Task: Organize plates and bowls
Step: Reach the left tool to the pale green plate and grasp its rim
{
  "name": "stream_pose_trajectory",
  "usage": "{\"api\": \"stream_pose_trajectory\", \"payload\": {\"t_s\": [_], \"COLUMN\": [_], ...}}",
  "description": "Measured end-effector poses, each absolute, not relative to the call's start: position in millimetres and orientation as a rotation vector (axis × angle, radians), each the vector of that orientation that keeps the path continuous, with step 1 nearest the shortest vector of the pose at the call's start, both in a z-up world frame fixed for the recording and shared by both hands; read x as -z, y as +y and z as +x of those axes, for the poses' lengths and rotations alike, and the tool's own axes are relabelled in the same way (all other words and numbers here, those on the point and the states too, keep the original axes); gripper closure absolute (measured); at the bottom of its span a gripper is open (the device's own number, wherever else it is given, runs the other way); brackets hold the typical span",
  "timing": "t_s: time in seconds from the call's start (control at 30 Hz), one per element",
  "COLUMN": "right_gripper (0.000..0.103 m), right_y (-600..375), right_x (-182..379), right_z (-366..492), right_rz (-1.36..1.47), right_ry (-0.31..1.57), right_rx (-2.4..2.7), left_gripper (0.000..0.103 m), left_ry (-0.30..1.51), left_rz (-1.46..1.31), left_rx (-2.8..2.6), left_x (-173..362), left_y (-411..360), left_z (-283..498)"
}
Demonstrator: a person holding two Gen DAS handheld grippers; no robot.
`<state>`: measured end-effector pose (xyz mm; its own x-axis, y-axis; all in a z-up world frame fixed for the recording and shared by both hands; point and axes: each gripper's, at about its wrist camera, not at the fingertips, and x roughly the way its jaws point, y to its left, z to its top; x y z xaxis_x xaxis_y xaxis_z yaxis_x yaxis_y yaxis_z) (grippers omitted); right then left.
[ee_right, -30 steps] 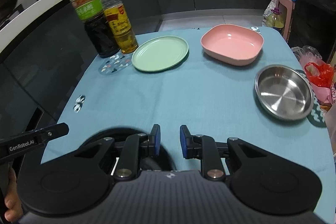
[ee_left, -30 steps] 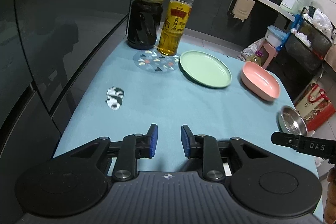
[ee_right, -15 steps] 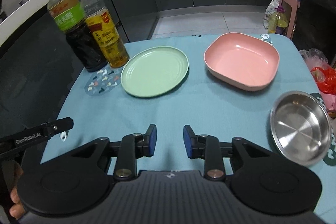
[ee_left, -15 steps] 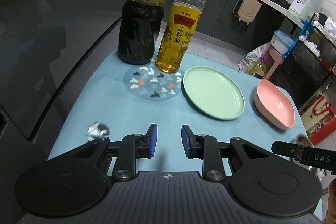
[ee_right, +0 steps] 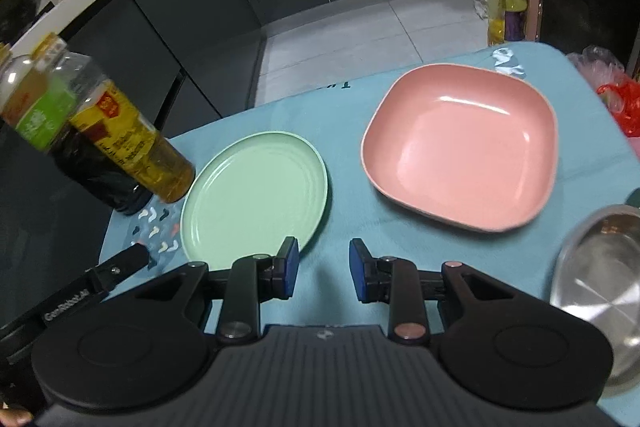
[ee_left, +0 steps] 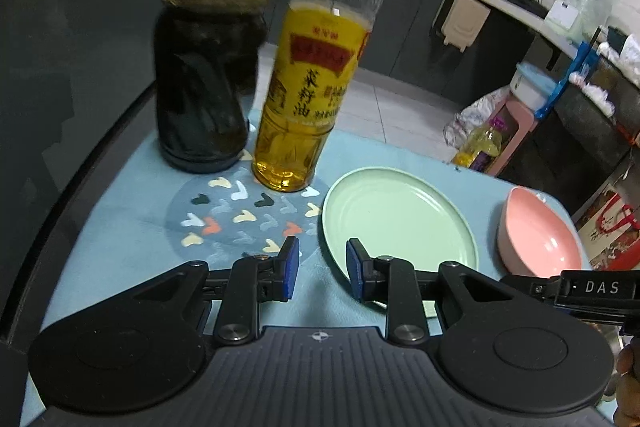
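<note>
Blue cloth (ee_right: 344, 227) covers the bench, dark cabinets behind. Green plate (ee_left: 396, 223) lies flat just beside the oil bottle (ee_left: 316, 87) & vinegar bottle (ee_left: 208, 67); pink bowl (ee_right: 460, 143) to its right, steel bowl (ee_right: 600, 267) nearer, at right edge. Left tongs (ee_left: 319, 273) empty, narrow gap, over plate's near-left rim. Right tongs (ee_right: 324, 273) empty, narrow gap, btwn plate & pink bowl.

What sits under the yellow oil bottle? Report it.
The oil bottle stands on the edge of a round patterned mat, over the blue tablecloth. The pattern directly beneath the bottle's base is covered.
</note>
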<state>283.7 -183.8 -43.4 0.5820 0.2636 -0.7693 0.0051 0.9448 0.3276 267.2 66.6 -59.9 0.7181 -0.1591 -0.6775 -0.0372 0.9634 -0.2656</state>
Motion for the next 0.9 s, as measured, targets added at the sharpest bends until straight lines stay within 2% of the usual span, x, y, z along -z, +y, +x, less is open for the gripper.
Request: {"api": "stream_pose_trajectory", "payload": {"t_s": [0.4, 0.67, 0.8, 0.9], "right_gripper": [0.092, 0.092, 0.103, 0.103], "right_y": [-184.8, -183.1, -177.4, -173.8], "right_x": [62.6, 63.6, 64.0, 58.7], "right_z": [311.1, 315.2, 314.2, 305.8], "right_rz": [0.348, 0.315, 0.270, 0.244], "right_ry": [0.967, 0.946, 0.958, 0.945], "right_rx": [-0.139, -0.152, -0.190, -0.189], "left_gripper": [0.079, 0.077, 0.082, 0.083], "left_ry": [0.835, 0.814, 0.838, 0.823], "left_rz": [-0.295, -0.265, -0.217, -0.183], "left_rx": [0.083, 0.099, 0.154, 0.152], "left_x": [84.3, 85.9, 83.7, 78.0], "left_y": [61.8, 57.4, 49.6, 46.6], "left_z": [299.2, 298.9, 296.1, 286.0]}}
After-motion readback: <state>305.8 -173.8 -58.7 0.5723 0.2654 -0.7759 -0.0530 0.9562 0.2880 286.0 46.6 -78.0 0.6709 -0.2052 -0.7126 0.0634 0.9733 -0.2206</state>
